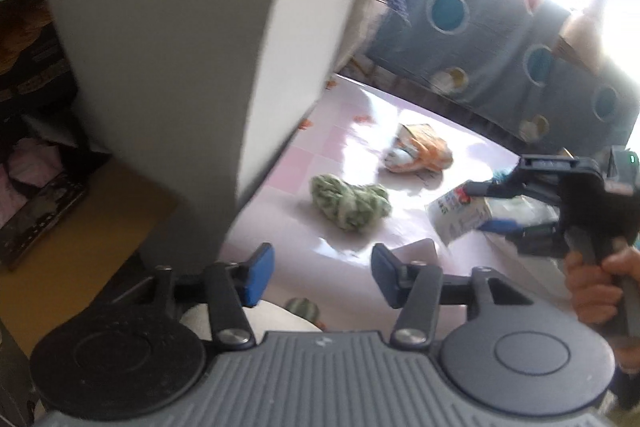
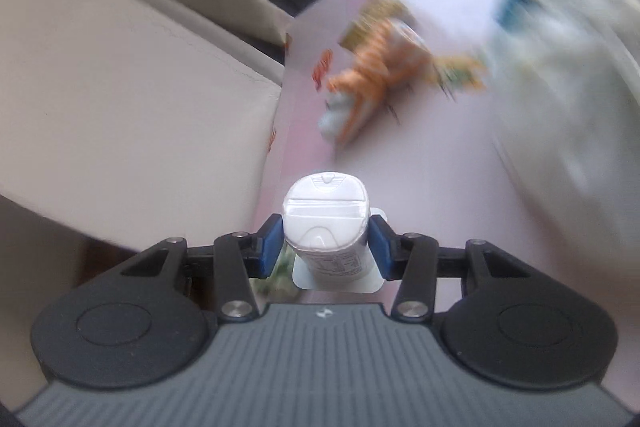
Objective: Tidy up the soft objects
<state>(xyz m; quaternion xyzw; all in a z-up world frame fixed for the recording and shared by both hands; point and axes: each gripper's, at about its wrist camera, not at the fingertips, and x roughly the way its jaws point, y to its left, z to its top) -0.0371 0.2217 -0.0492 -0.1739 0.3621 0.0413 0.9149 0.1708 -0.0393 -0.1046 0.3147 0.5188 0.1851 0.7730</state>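
My right gripper (image 2: 325,247) is shut on a white soft tube with a flip cap (image 2: 325,215), held above the pink tiled floor (image 2: 420,155). It also shows in the left wrist view (image 1: 486,207), gripping the tube (image 1: 456,217) at the right. A green-and-white knotted cloth (image 1: 348,203) lies on the floor ahead of my left gripper (image 1: 320,277), which is open and empty. An orange striped soft toy (image 1: 420,149) lies farther back; it also appears blurred in the right wrist view (image 2: 376,79).
A white box-like cabinet (image 1: 180,67) fills the left, also in the right wrist view (image 2: 120,115). A blue curtain with round dots (image 1: 500,39) hangs behind. A yellow surface with a dark phone-like item (image 1: 36,215) is at the left. Pale blurred bedding (image 2: 568,87) is at the right.
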